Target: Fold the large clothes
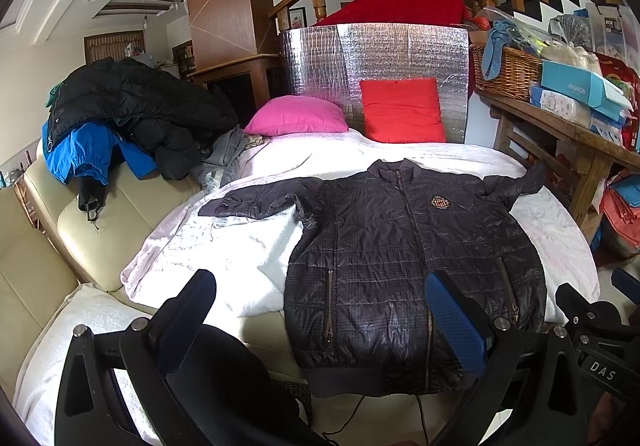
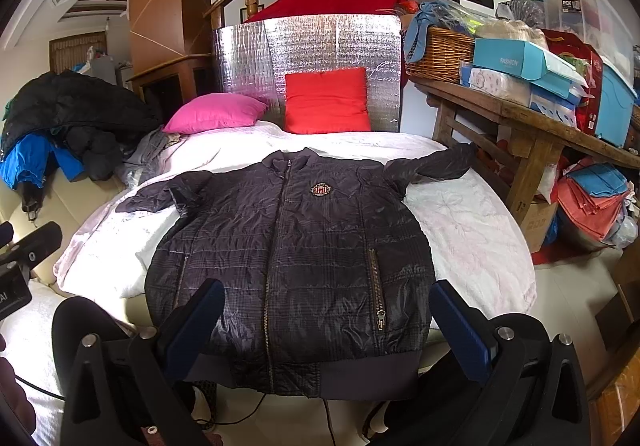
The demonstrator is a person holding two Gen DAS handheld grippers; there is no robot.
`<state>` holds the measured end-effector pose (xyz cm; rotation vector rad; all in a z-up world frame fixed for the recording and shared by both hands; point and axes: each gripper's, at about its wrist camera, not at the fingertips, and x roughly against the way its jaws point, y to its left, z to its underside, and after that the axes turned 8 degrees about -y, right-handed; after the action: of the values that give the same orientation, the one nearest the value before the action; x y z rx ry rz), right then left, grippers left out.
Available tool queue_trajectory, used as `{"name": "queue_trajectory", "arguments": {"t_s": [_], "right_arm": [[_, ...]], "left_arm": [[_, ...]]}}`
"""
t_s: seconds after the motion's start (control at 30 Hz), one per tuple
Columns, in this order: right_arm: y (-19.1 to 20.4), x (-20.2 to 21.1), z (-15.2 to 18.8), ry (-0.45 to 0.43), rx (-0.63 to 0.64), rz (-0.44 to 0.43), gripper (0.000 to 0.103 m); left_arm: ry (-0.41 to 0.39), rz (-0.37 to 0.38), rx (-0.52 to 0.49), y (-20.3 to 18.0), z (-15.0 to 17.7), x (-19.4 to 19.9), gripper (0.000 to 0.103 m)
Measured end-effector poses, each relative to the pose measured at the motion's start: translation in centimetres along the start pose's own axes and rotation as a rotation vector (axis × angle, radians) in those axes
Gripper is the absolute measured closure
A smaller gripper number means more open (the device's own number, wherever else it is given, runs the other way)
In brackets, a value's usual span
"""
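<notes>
The jacket point(image 2: 288, 266) lies flat at 12 o'clock, collar far, hem near. Both grippers, left point(image 1: 320, 326) and right point(image 2: 328, 330), gape wide, empty; right sits nearer center.

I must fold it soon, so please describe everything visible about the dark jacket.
The jacket is dark, quilted and shiny, like thin nylon. It lies flat, front up, zipped, sleeves spread sideways, on the white blanket. It has a chest badge, two zipped pockets, a ribbed hem and collar. The hem hangs over the near edge. No gripper touches it.
</notes>
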<state>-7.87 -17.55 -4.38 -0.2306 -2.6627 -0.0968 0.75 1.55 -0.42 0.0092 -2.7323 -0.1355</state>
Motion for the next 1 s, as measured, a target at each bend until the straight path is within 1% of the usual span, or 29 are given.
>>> {"name": "queue_trajectory", "arguments": {"t_s": [0.57,0.7,0.87,0.93,1.0], "right_arm": [[0.2,-0.8,0.2,0.021,-0.004,-0.001,0.000],[-0.1,-1.7,0.3,0.038,-0.015,0.001,0.000],[-0.8,-3.1,0.0,0.045,-0.014,0.025,0.000],[-1.5,-4.0,-0.6,0.048,-0.023,0.024,0.000],[-3.0,-5.5,-1.8,0.041,-0.050,0.028,0.000]], "left_arm": [[0.005,-0.012,-0.002,-0.1,0.0,-0.5,0.000],[0.024,-0.013,-0.002,0.0,0.1,-1.3,0.000],[0.043,-0.017,-0.012,-0.2,-0.2,-3.1,0.000],[0.071,0.008,-0.012,-0.3,-0.7,-4.8,0.000],[0.107,0.030,-0.004,-0.5,-1.5,-7.8,0.000]]}}
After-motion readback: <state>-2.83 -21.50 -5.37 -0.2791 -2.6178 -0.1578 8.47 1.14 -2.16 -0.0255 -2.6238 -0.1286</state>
